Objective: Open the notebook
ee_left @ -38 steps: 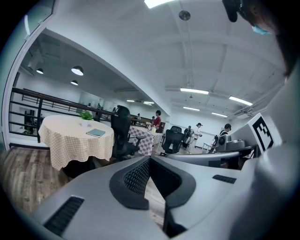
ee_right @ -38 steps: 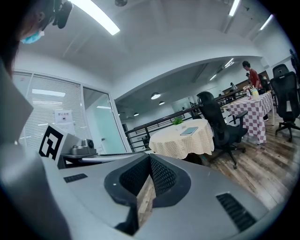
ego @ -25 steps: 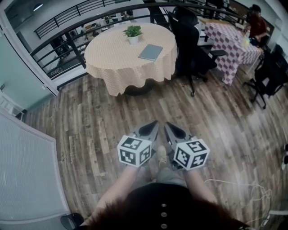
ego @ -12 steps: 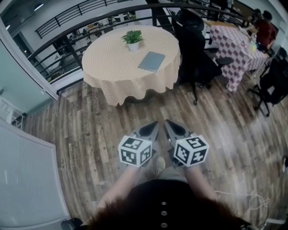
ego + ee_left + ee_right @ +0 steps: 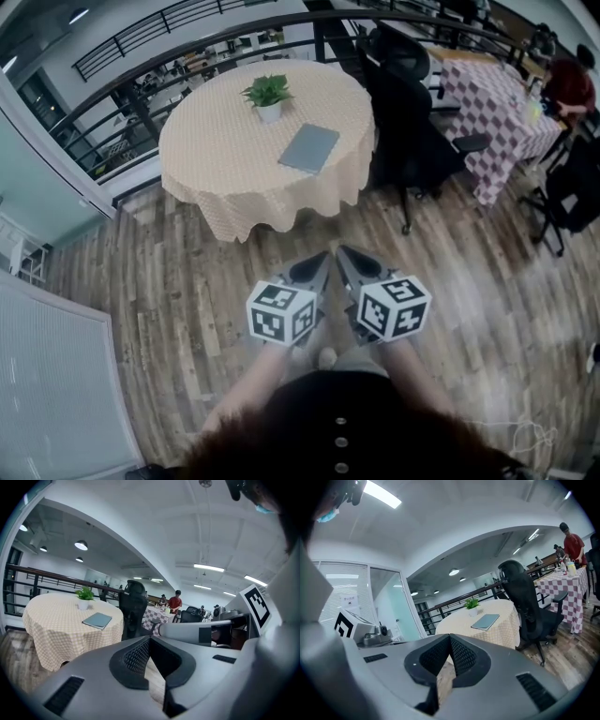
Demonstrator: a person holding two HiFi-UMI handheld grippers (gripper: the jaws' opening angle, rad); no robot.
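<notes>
Floor [image 5: 187, 272] ahead is lying bare right up to the table [image 5: 216, 159], so the near edge is showing open. 1 chair [image 5: 408, 122] is standing just beside the table's right edge, blocking that side. Plant [image 5: 267, 92] is sitting behind the notebook [image 5: 309, 148]; cloth left of and in front of it is showing bare. Railing [image 5: 139, 114] is closing the back, panel [image 5: 47, 375] is hemming the left, and checked table [image 5: 487, 103] is crowding the far right.

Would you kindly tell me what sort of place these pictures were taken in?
Probably an open office or shared workspace on an upper floor: black swivel chairs stand at cloth-covered tables, a dark railing runs behind the round table, and strip lights line the ceiling.
</notes>
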